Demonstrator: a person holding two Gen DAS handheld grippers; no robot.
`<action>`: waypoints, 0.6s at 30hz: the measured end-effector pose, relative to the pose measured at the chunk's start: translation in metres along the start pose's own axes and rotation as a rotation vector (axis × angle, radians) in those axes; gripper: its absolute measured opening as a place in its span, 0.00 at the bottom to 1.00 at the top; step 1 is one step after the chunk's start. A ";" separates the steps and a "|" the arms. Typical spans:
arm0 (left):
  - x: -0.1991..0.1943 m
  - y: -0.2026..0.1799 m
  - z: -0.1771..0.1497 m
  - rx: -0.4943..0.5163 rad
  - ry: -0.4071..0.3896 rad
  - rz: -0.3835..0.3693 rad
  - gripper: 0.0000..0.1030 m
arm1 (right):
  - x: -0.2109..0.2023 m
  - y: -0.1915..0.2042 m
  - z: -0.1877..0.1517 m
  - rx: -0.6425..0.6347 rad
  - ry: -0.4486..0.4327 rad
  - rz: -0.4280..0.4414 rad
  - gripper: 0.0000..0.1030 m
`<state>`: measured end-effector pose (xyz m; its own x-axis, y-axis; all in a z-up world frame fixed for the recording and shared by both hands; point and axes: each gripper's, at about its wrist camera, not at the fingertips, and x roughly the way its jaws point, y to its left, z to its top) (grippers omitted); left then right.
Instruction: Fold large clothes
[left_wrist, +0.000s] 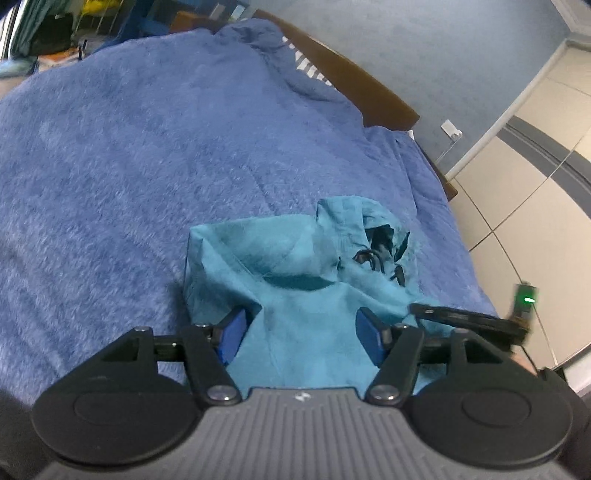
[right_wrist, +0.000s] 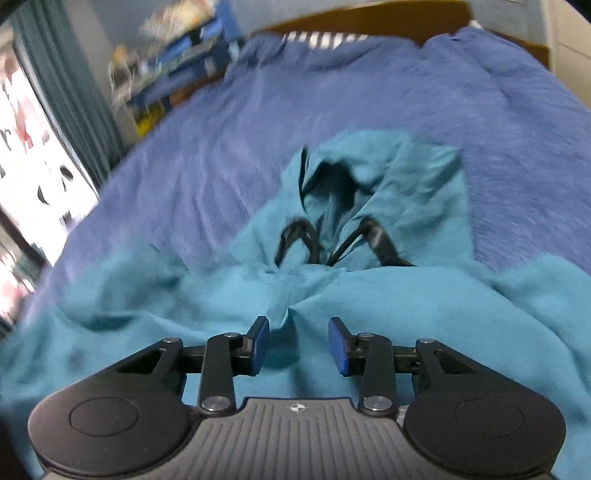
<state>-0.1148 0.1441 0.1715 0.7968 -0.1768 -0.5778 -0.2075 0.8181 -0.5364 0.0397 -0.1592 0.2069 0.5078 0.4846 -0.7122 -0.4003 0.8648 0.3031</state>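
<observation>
The teal hoodie (right_wrist: 369, 295) in front of me is soft, matt cloth, creased, with black cords at its hood. Under it the blue blanket (left_wrist: 129, 166) looks fleecy and rough-napped. Beyond the blanket, the headboard (left_wrist: 369, 88) is smooth brown wood. My left gripper (left_wrist: 301, 332) is matt black plastic with dull metal rivets and blue pads (left_wrist: 232, 332).

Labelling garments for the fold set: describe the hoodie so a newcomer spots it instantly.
A big bed under a fuzzy dark blue blanket fills both views. Near its close edge lies a crumpled teal hoodie, hood pointing toward the wooden headboard. It is the only teal thing there, with black drawstrings at the neck.
</observation>
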 end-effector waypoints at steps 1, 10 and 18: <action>0.001 -0.003 0.001 0.007 -0.011 0.006 0.60 | 0.016 -0.001 -0.001 -0.017 0.012 -0.043 0.35; 0.002 0.008 0.018 0.003 -0.105 0.059 0.60 | 0.047 -0.053 -0.008 0.159 -0.023 -0.062 0.00; 0.024 -0.011 0.031 -0.008 -0.097 -0.062 0.62 | 0.007 -0.101 0.013 0.295 -0.187 0.013 0.54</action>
<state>-0.0761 0.1480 0.1826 0.8592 -0.1728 -0.4816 -0.1603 0.8029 -0.5742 0.0935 -0.2415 0.1792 0.6460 0.4882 -0.5868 -0.1836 0.8456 0.5013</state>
